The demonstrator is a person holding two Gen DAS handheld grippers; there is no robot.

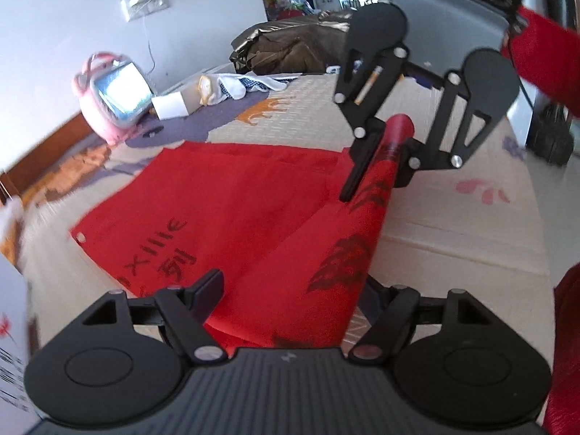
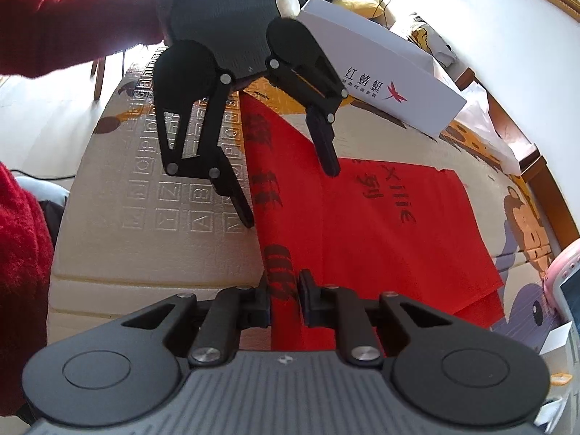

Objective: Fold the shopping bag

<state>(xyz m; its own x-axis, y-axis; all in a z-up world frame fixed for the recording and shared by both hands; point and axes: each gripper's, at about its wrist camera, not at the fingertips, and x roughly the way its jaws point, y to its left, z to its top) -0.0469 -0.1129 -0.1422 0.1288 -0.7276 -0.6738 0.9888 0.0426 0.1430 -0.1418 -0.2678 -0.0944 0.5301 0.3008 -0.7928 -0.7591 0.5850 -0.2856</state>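
Left wrist view: the red shopping bag (image 1: 217, 199) lies across the centre of the frame on a pale embossed play mat (image 1: 453, 217). Its right edge is lifted into a ridge running from lower centre to upper right. The right gripper (image 1: 366, 185), in the upper right, pinches the far end of that ridge; its jaws are narrow and easing apart, with fabric between the pads. The left gripper (image 1: 290, 286), at the bottom, stands wide, and cloth passes between its fingers ungripped.

Right wrist view: the left gripper (image 2: 293, 195) straddles the ridge in the upper centre, one finger on either side and clear of the cloth.

The step appears to be the first lengthwise fold. Next, the left gripper likely must close on the ridge so both ends carry over together. The bag is thin, matt cloth, black-printed, limp and creasing readily.
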